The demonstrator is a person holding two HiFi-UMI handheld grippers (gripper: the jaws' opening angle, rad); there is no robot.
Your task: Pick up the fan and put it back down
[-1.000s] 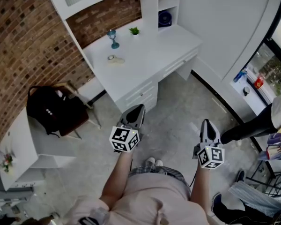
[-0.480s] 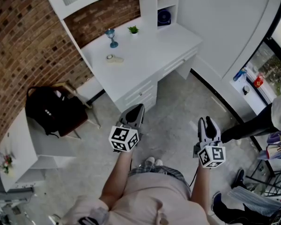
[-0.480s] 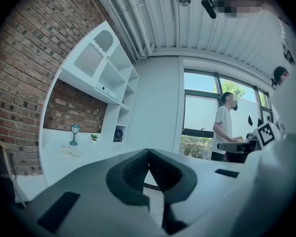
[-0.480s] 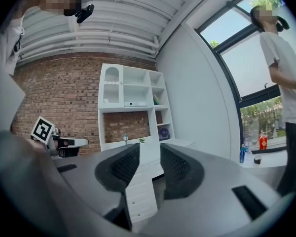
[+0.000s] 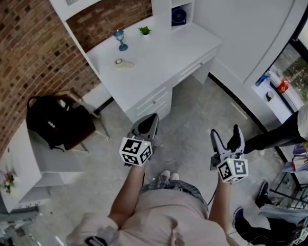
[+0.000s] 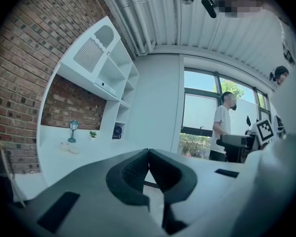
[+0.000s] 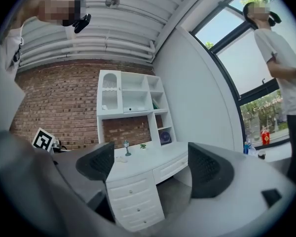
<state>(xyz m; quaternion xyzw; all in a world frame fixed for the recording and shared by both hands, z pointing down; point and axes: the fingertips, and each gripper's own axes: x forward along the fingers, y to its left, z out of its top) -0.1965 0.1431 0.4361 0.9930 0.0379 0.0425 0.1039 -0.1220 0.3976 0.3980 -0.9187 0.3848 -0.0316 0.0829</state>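
The fan [image 5: 178,16] is small, round and dark blue. It stands in a low cubby of the white shelf unit at the back of the white desk [image 5: 159,60], and shows tiny in the left gripper view [image 6: 117,131] and the right gripper view [image 7: 165,138]. Both grippers hover over the floor, well short of the desk and far from the fan. My left gripper [image 5: 153,118] [image 6: 148,152] is shut with nothing in it. My right gripper [image 5: 226,133] [image 7: 150,164] has its jaws opening wide, with nothing between them.
On the desk stand a blue lamp figure [image 5: 119,39], a small green plant [image 5: 144,31] and a small pale object [image 5: 123,63]. A black backpack [image 5: 54,119] sits on a chair at the left. Another person [image 5: 277,135] stands at the right by the windows.
My right gripper's jaws have gone from shut to wide open. The left gripper has stayed as it was.
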